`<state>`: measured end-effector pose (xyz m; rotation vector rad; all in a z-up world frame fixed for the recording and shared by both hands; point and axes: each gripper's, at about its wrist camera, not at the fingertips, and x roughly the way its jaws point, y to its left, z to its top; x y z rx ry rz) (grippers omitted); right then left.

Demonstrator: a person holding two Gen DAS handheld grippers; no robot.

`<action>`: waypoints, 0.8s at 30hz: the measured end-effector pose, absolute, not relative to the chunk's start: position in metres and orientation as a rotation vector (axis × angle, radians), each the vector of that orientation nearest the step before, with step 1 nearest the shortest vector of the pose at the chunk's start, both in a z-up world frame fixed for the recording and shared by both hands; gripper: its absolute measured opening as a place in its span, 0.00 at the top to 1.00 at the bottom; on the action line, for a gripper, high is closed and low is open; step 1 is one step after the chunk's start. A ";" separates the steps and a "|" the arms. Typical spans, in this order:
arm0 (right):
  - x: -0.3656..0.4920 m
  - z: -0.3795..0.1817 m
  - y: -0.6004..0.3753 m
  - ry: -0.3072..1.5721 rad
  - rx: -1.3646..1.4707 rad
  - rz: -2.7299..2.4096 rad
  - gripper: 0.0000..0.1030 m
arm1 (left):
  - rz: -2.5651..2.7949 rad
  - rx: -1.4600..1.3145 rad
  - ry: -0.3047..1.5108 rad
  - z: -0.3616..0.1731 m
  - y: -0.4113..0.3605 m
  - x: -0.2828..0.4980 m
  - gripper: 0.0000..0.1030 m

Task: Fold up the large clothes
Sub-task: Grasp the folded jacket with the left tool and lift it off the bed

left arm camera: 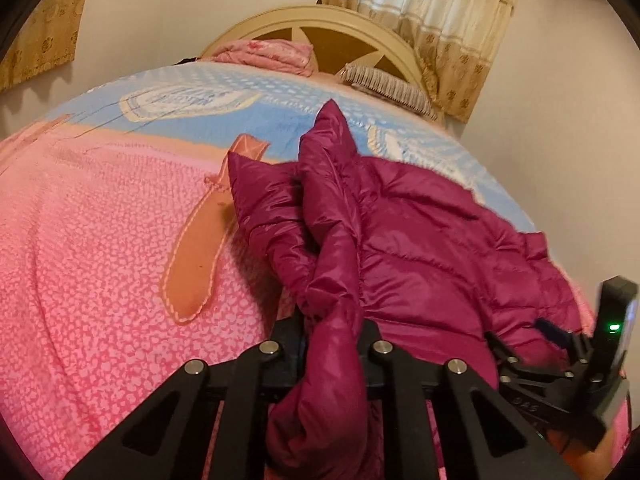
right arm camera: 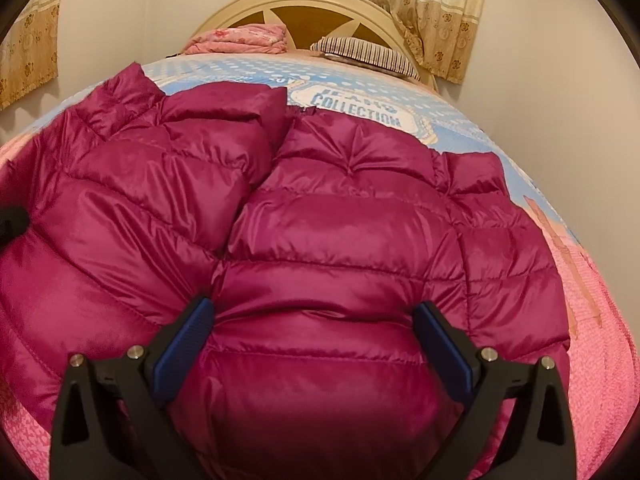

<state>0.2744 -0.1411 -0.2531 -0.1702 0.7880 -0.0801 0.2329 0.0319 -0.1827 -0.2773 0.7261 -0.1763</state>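
Magenta quilted jacket (right arm camera: 320, 240), one, on your bed (left arm camera: 100, 240). Your left tongs (left arm camera: 332, 344) clamp its sleeve at 6 o'clock; right tongs (right arm camera: 312, 320) gape wide, empty.

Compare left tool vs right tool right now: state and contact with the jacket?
1. The left tool is shut on a bunched fold of the magenta puffer jacket; the right tool stands wide open.
2. The left tool has fabric pinched and drawn up between its fingers; the right tool only straddles a puffed panel, blue pads showing, nothing gripped.
Shared: both point down at the same jacket on the bed.
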 end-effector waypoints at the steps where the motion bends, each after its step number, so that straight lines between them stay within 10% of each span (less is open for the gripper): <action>1: 0.275 -0.253 -0.141 0.788 -0.171 -0.080 0.02 | -0.181 -0.280 0.717 -0.179 0.033 0.230 0.88; 24: 0.230 -0.195 -0.105 0.674 -0.213 0.130 0.05 | -0.129 -0.106 0.528 -0.073 0.037 0.182 0.90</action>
